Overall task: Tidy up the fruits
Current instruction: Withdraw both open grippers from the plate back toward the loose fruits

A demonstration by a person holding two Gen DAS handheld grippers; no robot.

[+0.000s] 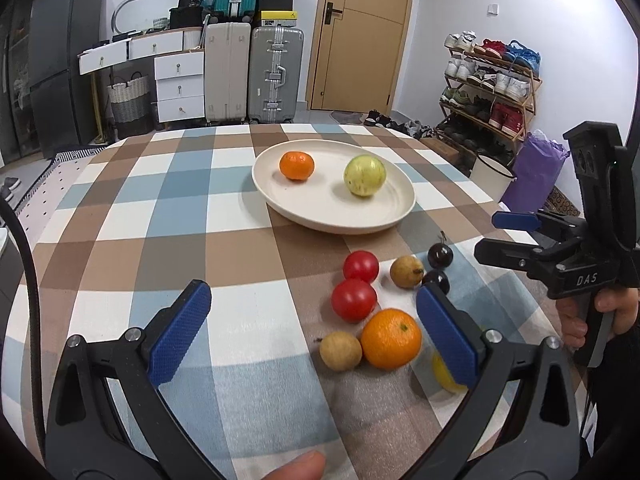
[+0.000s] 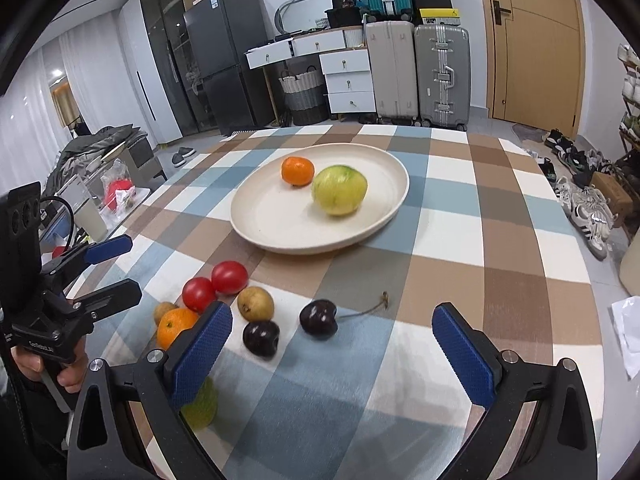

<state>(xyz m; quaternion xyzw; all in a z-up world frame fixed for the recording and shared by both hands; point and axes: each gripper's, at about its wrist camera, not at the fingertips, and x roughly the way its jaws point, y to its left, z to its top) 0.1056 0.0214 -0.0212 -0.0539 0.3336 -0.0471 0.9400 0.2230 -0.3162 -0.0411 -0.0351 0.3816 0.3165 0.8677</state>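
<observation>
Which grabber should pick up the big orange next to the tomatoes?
Probably left. The left gripper is open with the big orange nearly between its fingers. The right gripper faces the cherries.

My left tongs (image 1: 314,322) fill the lower frame: black frames, silver screws, textured blue pads (image 1: 182,332). At right edge, my right tongs (image 1: 496,236) read "DAS" in white, gripped by my bare-skinned hand (image 1: 600,312) in a dark sleeve.
</observation>
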